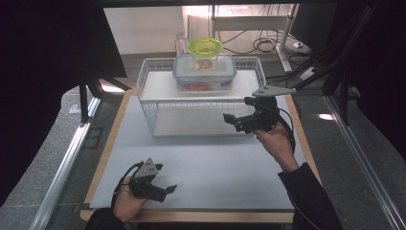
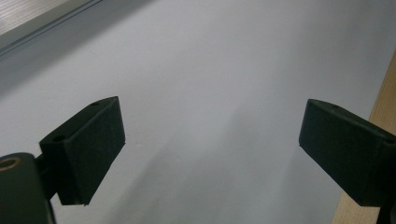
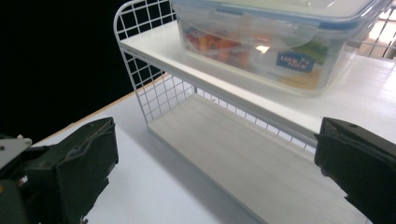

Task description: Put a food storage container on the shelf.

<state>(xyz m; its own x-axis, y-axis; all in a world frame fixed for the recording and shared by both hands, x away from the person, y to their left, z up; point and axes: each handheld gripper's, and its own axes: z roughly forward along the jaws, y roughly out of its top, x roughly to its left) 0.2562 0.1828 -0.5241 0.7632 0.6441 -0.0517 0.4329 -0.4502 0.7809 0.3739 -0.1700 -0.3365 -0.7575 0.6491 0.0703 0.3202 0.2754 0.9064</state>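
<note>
A white wire shelf rack [image 1: 148, 103] stands at the back of the white mat [image 1: 201, 167]. On its upper shelf [image 3: 154, 51] sits a clear lidded food box with blue clips [image 1: 204, 73], colourful contents inside [image 3: 219, 44]. A yellow-green lidded tub [image 1: 205, 48] rests on top of the box. My right gripper [image 1: 238, 120] hovers open just right of the rack's front, pointing left; in the right gripper view it [image 3: 215, 163] faces the lower shelf [image 3: 243, 158]. My left gripper [image 1: 165, 190] is open low over the mat's front left, with nothing between its jaws [image 2: 212, 149].
The mat lies on a wooden board [image 1: 112, 139] whose edge shows [image 2: 385, 102] beside the left gripper. Metal rails [image 1: 67, 160] run along both sides of the table. A desk with cables [image 1: 258, 43] and a monitor [image 1: 311, 21] stands behind.
</note>
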